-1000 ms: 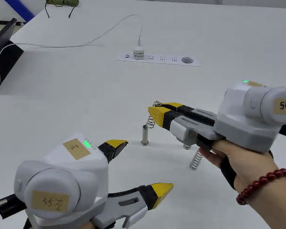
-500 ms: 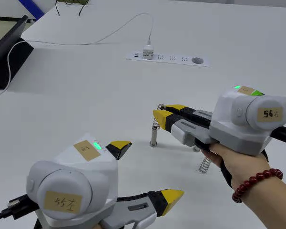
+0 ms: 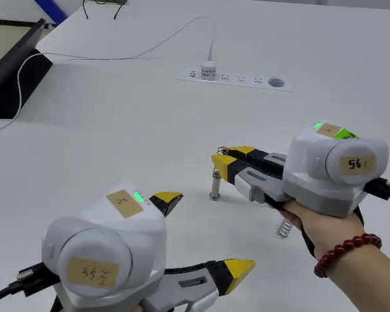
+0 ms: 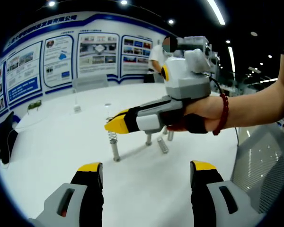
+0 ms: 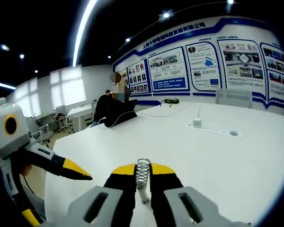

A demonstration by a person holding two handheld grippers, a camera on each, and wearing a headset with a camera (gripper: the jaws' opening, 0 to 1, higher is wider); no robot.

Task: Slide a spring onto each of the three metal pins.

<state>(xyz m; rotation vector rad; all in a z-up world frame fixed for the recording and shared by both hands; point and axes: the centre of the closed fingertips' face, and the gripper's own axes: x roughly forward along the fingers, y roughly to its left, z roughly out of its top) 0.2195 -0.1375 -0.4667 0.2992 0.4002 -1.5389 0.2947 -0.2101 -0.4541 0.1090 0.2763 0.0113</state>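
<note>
My right gripper (image 3: 223, 158) is shut on a small metal spring (image 5: 142, 173), held upright between its yellow tips. The spring's lower end sits over the top of an upright metal pin (image 3: 215, 188), which the right gripper view shows just below the jaws as pin (image 5: 142, 195). A second spring (image 3: 284, 227) stands by the hand, on or beside another pin. The left gripper view shows the pin (image 4: 115, 152), the right gripper (image 4: 116, 126), and further pins (image 4: 148, 139) behind it. My left gripper (image 3: 205, 233) is open at the near left, holding nothing, well short of the pins.
A white power strip (image 3: 237, 79) with a plugged charger and a cable lies at the far side of the white table (image 3: 117, 136). A black device (image 3: 13, 71) stands at the far left edge. A person (image 5: 114, 106) sits beyond the table.
The right gripper has brought the spring from beside the pin's top to directly over it and slightly lower. The left gripper stays open in place; the head camera shifted.
</note>
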